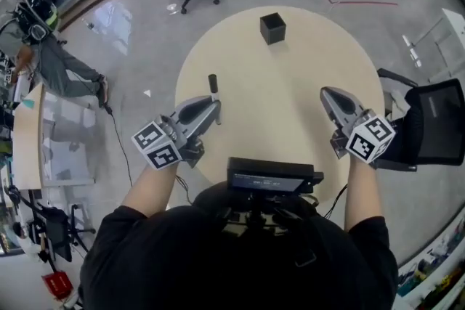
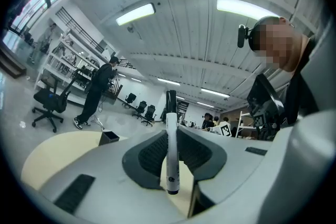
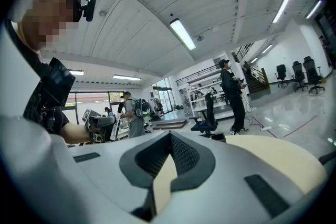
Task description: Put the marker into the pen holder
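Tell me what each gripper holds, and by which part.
Left gripper clamps the marker by its white barrel, black cap up. Right gripper holds nothing.

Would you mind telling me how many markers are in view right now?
1. The marker stands upright, clamped in the left gripper over the left side of the table. The dark inside of the pen holder could hide more.

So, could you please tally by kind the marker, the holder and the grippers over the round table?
marker: 1
pen holder: 1
grippers: 2 (left gripper holds the marker between its fingers; right gripper holds nothing)
Total: 4
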The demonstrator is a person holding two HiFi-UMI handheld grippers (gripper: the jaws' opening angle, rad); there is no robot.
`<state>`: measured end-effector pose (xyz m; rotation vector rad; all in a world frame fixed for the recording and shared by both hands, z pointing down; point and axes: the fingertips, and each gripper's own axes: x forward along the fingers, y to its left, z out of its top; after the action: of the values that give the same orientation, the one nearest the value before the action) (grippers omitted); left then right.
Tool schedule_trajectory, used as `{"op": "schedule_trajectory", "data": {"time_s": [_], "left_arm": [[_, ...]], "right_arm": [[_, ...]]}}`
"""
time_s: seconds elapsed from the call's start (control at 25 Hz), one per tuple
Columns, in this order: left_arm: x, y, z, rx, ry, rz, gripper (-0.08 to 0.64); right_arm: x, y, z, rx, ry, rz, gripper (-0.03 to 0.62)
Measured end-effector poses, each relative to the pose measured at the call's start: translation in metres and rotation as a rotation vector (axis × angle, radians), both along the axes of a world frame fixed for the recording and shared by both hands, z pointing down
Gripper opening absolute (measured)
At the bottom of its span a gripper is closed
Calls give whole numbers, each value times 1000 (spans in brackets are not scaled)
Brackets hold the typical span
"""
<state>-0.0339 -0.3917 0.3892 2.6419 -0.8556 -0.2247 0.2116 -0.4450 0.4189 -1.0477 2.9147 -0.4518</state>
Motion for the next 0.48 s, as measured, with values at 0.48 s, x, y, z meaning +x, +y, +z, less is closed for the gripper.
{"op": "schedule_trajectory", "data": {"time_s": [0.48], "left_arm": [[-20,-46,1,13,67,96,69]], "right_arm": [[-21,-2,-5,-43,35,84,-8]]}}
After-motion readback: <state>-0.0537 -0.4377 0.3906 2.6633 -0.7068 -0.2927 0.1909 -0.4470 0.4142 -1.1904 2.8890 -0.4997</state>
